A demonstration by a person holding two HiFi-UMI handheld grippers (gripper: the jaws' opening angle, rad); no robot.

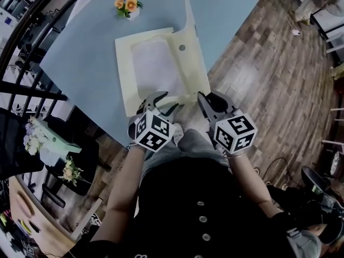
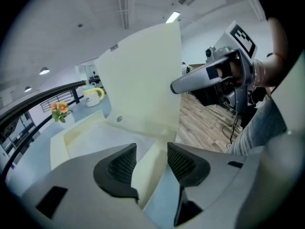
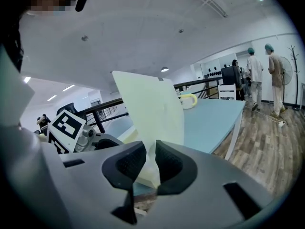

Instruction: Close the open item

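Black buttoned top [image 1: 200, 214], grey trousers [image 1: 189, 144]. Left tongs [image 1: 161, 102], right tongs [image 1: 213, 102]: grey shells, black ribbed pads [image 2: 121, 166], black-white marker cubes [image 1: 153, 130].

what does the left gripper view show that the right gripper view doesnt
Only the left gripper view: the orange flowers and most of the folder's flat lower half. Only the right gripper view: two people standing far off and a white table leg. Both: the folder's raised flap, the yellow-handled mug and the blue table.
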